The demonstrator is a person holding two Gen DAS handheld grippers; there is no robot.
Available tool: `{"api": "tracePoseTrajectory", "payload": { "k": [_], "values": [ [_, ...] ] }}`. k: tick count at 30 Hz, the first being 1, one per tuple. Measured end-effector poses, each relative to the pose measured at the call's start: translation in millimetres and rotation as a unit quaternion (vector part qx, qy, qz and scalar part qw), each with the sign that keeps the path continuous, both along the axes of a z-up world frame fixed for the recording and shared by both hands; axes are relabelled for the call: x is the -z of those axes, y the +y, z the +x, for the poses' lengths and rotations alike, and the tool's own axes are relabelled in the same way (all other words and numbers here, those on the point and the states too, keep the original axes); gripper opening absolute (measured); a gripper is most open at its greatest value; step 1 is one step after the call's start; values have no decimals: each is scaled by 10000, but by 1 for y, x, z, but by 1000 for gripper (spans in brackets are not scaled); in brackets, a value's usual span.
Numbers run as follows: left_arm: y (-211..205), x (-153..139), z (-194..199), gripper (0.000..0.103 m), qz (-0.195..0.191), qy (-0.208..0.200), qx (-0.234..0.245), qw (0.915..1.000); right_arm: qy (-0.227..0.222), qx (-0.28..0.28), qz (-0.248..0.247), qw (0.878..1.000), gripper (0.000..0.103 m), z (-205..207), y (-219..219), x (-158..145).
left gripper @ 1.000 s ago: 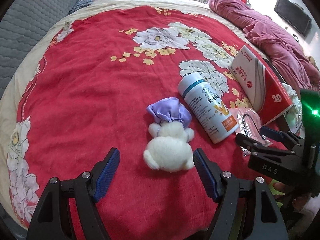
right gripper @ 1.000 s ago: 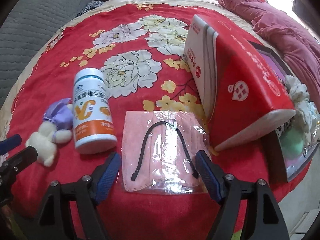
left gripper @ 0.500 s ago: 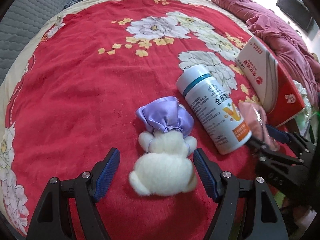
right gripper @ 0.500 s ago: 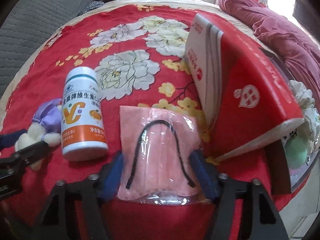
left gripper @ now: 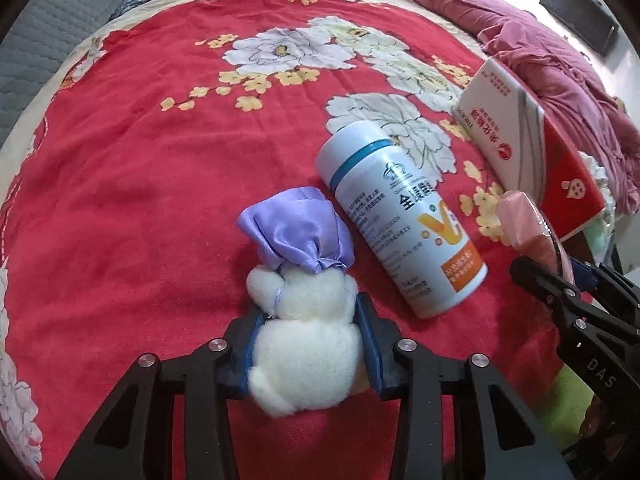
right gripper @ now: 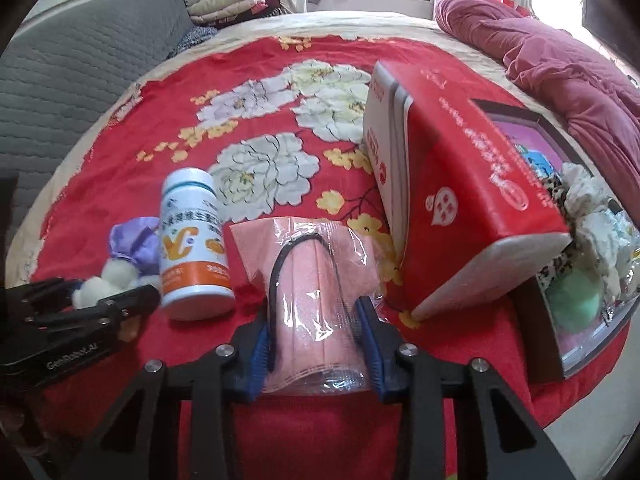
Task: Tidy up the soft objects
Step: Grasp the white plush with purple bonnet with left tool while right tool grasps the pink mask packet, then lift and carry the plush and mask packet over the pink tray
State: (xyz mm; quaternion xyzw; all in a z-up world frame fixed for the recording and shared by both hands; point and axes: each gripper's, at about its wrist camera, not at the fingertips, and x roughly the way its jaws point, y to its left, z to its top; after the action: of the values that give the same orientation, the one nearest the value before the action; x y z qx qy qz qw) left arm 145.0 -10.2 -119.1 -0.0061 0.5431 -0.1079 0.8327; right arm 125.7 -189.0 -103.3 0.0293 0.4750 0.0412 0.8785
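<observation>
Both my claws have closed in since before: my left claw (left gripper: pixel 308 356) is squeezing the plush toy (left gripper: pixel 306 344) at lower centre, my right claw (right gripper: pixel 318 344) is tightening on the wrapped mask (right gripper: pixel 320 300), both on the bed (left gripper: pixel 120 200), ready for lifting.

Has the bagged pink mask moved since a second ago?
Yes. In the right wrist view the pink mask, then flat beside the bottle, is now bunched and tilted up off the bedspread between the closing right gripper pads.
</observation>
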Motion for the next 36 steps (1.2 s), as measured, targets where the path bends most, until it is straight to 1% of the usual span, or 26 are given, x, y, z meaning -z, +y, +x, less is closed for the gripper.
{"api": "tracePoseTrajectory", "payload": {
  "k": [5, 8, 15, 18, 21, 25, 30, 36],
  "values": [
    [4, -23, -6, 43, -106, -205, -10, 9997, -88, 3, 117, 9999, 40, -6, -3, -15],
    [3, -37, -10, 43, -55, -309, 24, 9995, -148, 8, 281, 9995, 40, -9, -6, -26],
    [-5, -78, -20, 43, -91, -654, 93, 9978, -420, -42, 540, 9976, 40, -20, -12, -55],
    [-18, -98, -25, 43, -129, -786, 192, 9966, -524, -42, 732, 9959, 40, -28, -19, -67],
    [-38, -117, -30, 43, -141, -958, 388, 9945, -681, 32, 736, 9950, 40, -38, -33, -82],
    [-66, -134, -33, 43, -199, -1081, 591, 9922, -853, 229, 779, 9930, 40, -47, -61, -100],
    [-99, -152, -41, 43, -184, -1223, 853, 9886, -1044, 428, 711, 9911, 40, -56, -92, -122],
    [-125, -165, -50, 43, -144, -1291, 1073, 9857, -1181, 734, 664, 9881, 40, -67, -125, -142]
  ]
}}
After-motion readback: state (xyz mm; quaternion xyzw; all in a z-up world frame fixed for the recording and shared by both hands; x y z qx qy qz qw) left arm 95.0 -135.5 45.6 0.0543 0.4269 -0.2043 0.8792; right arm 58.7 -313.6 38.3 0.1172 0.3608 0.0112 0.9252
